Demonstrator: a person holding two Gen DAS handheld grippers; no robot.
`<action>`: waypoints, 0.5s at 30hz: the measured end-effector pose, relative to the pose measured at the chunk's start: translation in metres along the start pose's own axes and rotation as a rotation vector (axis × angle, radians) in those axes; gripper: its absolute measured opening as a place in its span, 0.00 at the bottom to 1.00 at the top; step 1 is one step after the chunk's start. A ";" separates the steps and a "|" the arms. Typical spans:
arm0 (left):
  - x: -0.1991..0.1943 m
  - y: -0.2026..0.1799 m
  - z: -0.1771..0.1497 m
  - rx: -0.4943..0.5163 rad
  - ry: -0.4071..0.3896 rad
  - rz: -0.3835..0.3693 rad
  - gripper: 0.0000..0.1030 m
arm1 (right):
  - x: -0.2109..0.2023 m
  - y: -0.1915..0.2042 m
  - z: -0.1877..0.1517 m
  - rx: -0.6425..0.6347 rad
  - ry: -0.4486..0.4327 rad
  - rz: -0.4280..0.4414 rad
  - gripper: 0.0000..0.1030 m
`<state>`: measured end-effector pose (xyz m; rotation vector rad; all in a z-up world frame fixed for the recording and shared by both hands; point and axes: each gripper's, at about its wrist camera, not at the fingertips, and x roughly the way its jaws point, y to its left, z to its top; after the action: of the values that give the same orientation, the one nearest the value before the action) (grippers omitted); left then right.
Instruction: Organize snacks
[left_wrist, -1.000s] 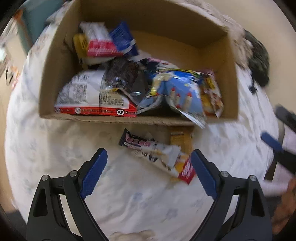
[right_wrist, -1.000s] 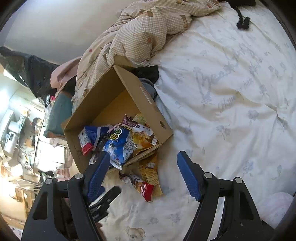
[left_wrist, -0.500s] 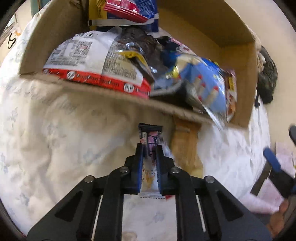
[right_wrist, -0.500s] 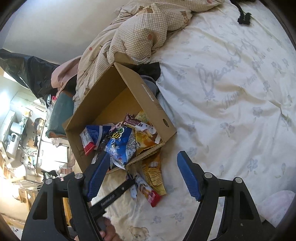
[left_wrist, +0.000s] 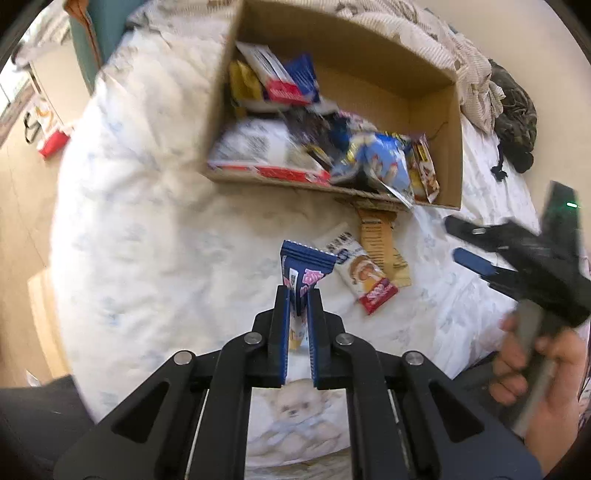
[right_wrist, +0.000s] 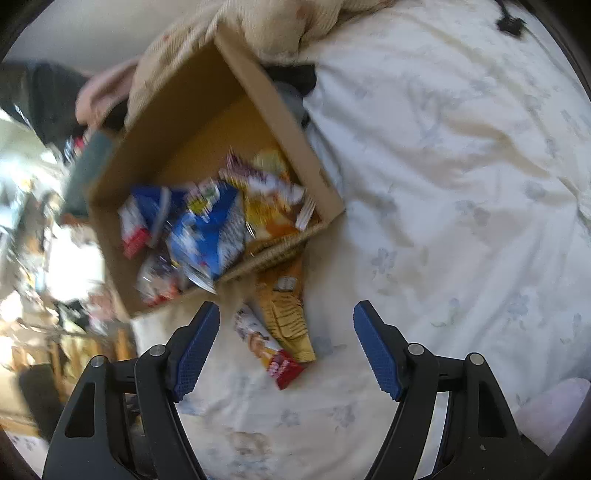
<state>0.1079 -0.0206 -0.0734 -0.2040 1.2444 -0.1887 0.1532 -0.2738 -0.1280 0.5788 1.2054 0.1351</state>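
Observation:
My left gripper (left_wrist: 298, 306) is shut on a dark blue snack bar (left_wrist: 305, 266) and holds it above the bedsheet. Two packets stay on the sheet in front of the cardboard box (left_wrist: 453, 122): a white-and-red bar (left_wrist: 364, 278) and a tan packet (left_wrist: 380, 242). In the right wrist view the same white-and-red bar (right_wrist: 267, 345) and tan packet (right_wrist: 284, 310) lie between the fingers of my open right gripper (right_wrist: 286, 319), which hovers over them without touching. The box (right_wrist: 280, 110) holds several snack bags. My right gripper (left_wrist: 480, 243) shows at the right of the left wrist view, held by a hand (left_wrist: 543, 384).
A checked blanket (right_wrist: 277, 26) is bunched behind the box. Dark clothing (left_wrist: 515, 118) lies at the bed's far right. The bed's left edge drops to the floor, where a red item (left_wrist: 53, 144) sits. White sheet (right_wrist: 461, 166) stretches to the right of the box.
My left gripper closed on the dark blue bar and lifted it off the sheet, pulling back from the box. My right gripper moved down and closer to the two packets, still open.

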 end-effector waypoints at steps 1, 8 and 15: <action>-0.006 0.007 0.000 -0.004 -0.011 0.006 0.06 | 0.008 0.006 -0.001 -0.030 -0.002 -0.025 0.75; -0.003 0.031 0.009 -0.093 -0.040 -0.014 0.04 | 0.064 0.048 -0.010 -0.284 -0.082 -0.175 0.91; 0.021 0.051 0.014 -0.181 -0.010 0.042 0.11 | 0.101 0.070 0.006 -0.379 -0.096 -0.236 0.93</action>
<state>0.1290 0.0244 -0.1015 -0.3342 1.2552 -0.0385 0.2099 -0.1760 -0.1774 0.1096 1.1098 0.1298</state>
